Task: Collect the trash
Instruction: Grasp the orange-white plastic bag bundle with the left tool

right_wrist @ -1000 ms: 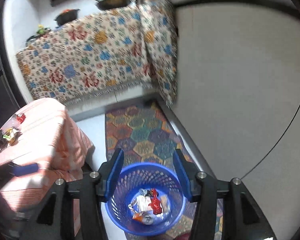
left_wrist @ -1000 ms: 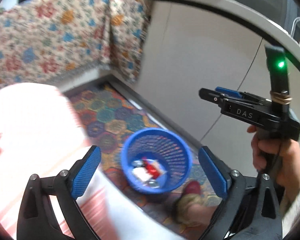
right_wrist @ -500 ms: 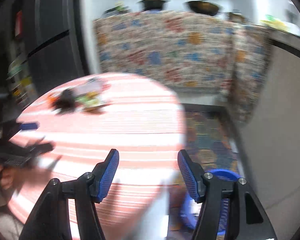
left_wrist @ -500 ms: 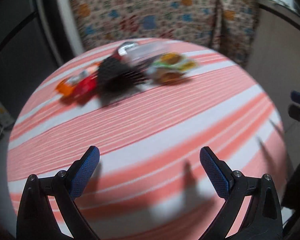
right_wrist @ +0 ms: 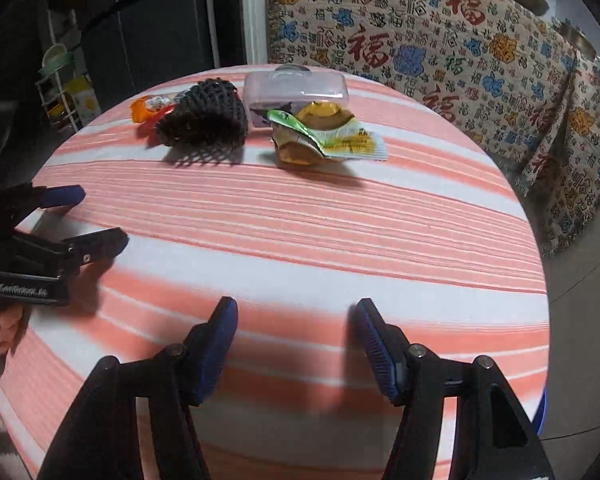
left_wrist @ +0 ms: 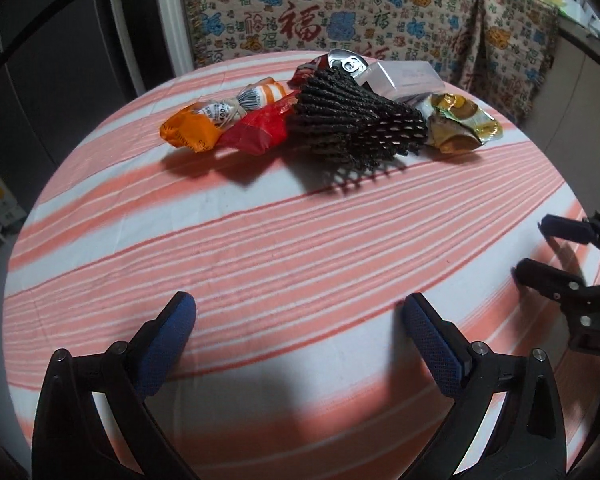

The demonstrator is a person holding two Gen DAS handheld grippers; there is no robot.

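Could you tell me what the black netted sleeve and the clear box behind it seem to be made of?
The black netted sleeve looks like soft foam mesh, matte: thick strands, open diamond holes, a slumped shape. The clear box looks like thin rigid plastic, glossy and see-through, with moulded rounded corners. Neither can be confirmed by sight alone.

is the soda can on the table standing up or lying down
Lying down: the can shows its pull-tab end sideways, half hidden behind the black foam net.
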